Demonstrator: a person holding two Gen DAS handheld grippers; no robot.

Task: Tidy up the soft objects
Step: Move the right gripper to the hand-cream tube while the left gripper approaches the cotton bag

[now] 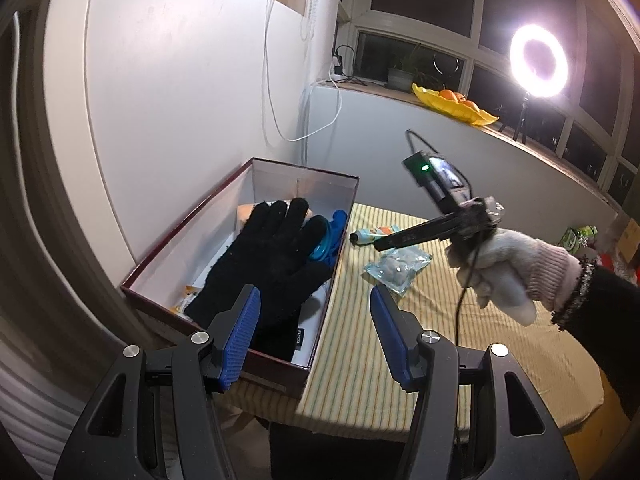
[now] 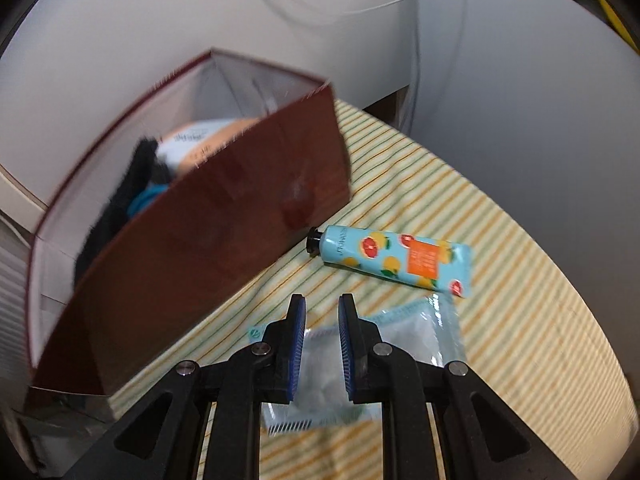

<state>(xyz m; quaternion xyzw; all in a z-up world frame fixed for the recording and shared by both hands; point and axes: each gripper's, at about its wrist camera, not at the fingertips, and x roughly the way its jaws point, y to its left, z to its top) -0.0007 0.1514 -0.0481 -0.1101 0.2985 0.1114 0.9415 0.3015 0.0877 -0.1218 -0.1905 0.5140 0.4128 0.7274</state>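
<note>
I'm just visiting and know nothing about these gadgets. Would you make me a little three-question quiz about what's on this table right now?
1. True or false: the black glove lies inside the red box.
2. Which item lies nearest the right gripper? A) the fruit-print tube B) the clear packet of white balls C) the yellow dish of oranges
3. Fill in: the tube and packet rest on a ______ tablecloth.

Key:
1. True; its cuff leans on the near wall.
2. B; the packet sits directly under the narrowed jaws, though a grip is not shown.
3. Striped.
</note>
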